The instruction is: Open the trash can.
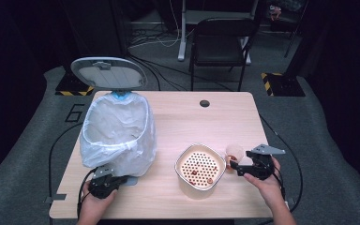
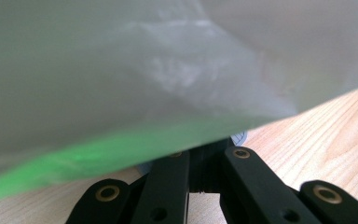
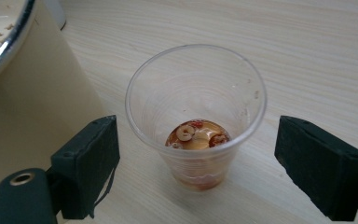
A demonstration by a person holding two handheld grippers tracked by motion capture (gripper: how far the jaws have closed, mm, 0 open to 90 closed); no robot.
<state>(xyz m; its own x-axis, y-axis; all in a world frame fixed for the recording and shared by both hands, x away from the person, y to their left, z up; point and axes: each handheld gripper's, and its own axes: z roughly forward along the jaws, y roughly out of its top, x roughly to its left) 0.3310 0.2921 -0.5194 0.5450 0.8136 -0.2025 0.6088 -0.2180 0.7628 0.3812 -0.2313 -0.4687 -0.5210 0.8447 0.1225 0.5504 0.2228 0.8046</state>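
While upright, cup [image 3: 196, 126] sits between right tool [image 3: 214, 168] jaws.

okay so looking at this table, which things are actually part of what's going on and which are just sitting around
In use: plastic cup between the open right gripper fingers; strainer pot; bagged bin, left gripper at its base.

Lying about: folding chair, floor cables.

We saw a black folding chair [image 1: 221, 40] standing beyond the far edge of the wooden table [image 1: 187, 117]. Cables [image 1: 154, 37] lay on the grey floor [image 1: 28, 154], with yellow-black striped plates [image 1: 281, 82] near both far corners.
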